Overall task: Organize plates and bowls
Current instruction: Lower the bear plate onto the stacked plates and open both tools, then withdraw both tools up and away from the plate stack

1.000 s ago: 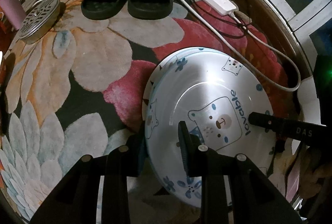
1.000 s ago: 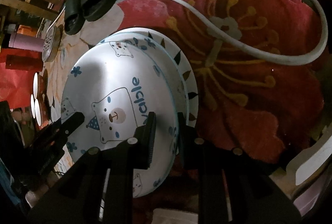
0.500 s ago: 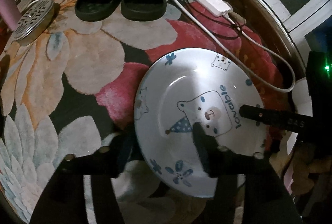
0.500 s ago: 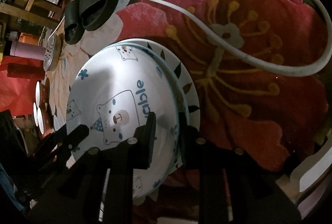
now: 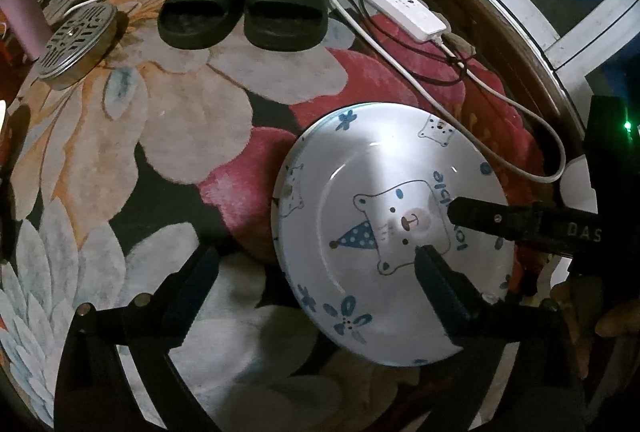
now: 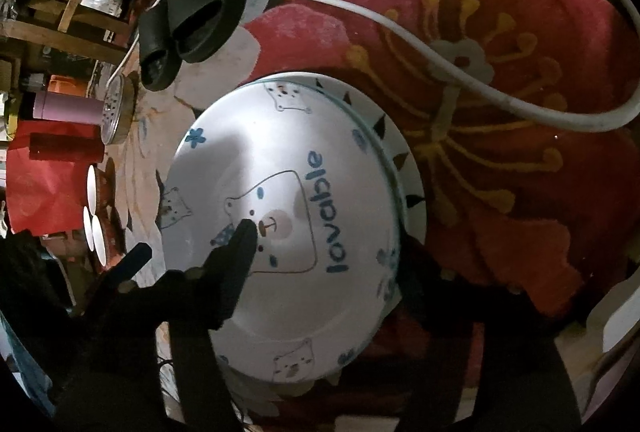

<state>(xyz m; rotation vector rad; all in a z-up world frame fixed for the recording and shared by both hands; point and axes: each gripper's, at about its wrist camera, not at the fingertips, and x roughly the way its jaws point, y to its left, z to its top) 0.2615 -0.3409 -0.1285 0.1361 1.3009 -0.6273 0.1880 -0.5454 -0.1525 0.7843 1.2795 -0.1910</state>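
Bear plate (image 5: 384,216) on rug, both tongs angled steeply down, jaws just opened

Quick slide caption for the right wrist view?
Bear plate stacked on leaf-rimmed plate; right gripper jaws just opened, astride its rim.
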